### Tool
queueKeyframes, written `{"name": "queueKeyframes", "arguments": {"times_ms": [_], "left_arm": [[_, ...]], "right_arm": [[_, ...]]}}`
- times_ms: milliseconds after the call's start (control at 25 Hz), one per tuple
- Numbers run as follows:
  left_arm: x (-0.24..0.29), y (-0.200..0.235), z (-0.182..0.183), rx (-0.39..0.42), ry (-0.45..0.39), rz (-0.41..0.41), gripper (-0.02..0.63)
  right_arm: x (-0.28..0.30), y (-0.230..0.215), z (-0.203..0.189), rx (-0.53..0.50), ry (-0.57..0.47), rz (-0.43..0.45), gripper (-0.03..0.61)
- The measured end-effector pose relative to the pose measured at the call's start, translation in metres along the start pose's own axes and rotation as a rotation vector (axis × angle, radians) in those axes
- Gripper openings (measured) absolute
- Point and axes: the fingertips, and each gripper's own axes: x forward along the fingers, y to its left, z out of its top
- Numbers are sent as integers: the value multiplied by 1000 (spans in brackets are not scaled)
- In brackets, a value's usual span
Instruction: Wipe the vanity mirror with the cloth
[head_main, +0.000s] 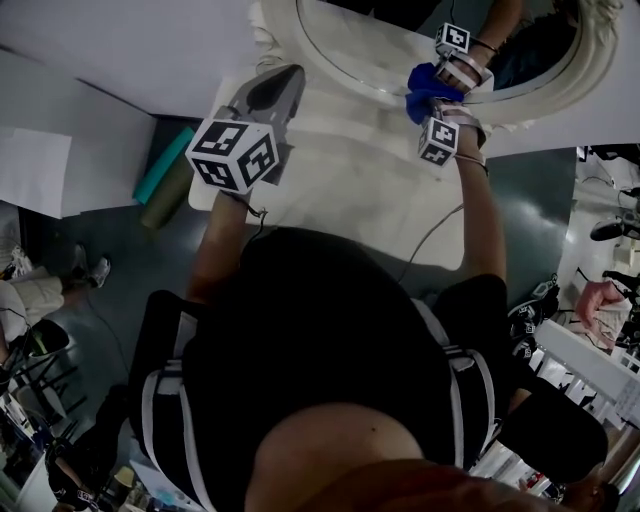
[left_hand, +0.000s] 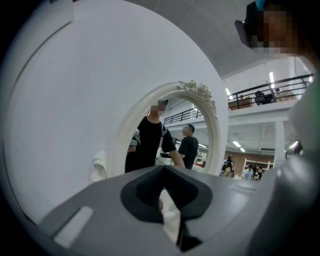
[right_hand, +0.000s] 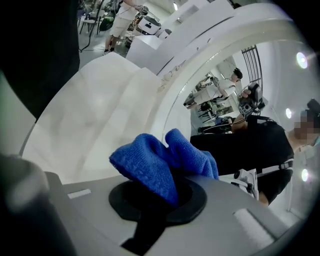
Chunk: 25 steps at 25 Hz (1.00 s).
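Note:
The vanity mirror (head_main: 380, 55), an oval glass in a white ornate frame (head_main: 300, 45), stands at the back of a white table (head_main: 350, 190). My right gripper (head_main: 432, 100) is shut on a blue cloth (head_main: 425, 82), which is bunched against the lower part of the glass; the gripper's reflection shows just above. In the right gripper view the cloth (right_hand: 160, 160) bulges out of the right gripper (right_hand: 160, 200) beside the mirror's rim (right_hand: 200, 55). My left gripper (head_main: 285, 80) hangs over the table's left side, shut and holding nothing. In its own view the left gripper (left_hand: 162, 200) faces the mirror (left_hand: 170, 135) from some way off.
A teal roll (head_main: 165, 165) and an olive roll (head_main: 165, 200) lie on the grey floor left of the table. A cable (head_main: 430, 240) trails across the table from the right gripper. A seated person (head_main: 30, 290) is at far left; shelves and gear (head_main: 600, 300) stand at the right.

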Motion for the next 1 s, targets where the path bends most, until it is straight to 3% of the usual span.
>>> {"name": "queueKeyframes", "arguments": {"times_ms": [120, 240, 560, 680, 800, 880, 1000], "left_arm": [[0, -3, 0, 0, -9, -7, 9], [1, -6, -1, 1, -7, -22, 9], [9, -16, 0, -4, -6, -68, 9], [11, -21, 3, -1, -8, -84, 9], [12, -26, 5, 6, -9, -99, 9], [13, -30, 4, 8, -8, -110, 9], [14, -33, 2, 10, -3, -122, 9]], "right_arm": [[-7, -3, 5, 56, -73, -58, 41], [-30, -12, 23, 227, -210, -140, 40], [-122, -57, 63, 850, -674, -330, 40], [-155, -62, 62, 1062, -816, -404, 40], [-188, -70, 42, 1262, -918, -549, 40], [-211, -77, 22, 1325, -933, -667, 40], [-251, -96, -4, 1331, -927, -824, 40]]}}
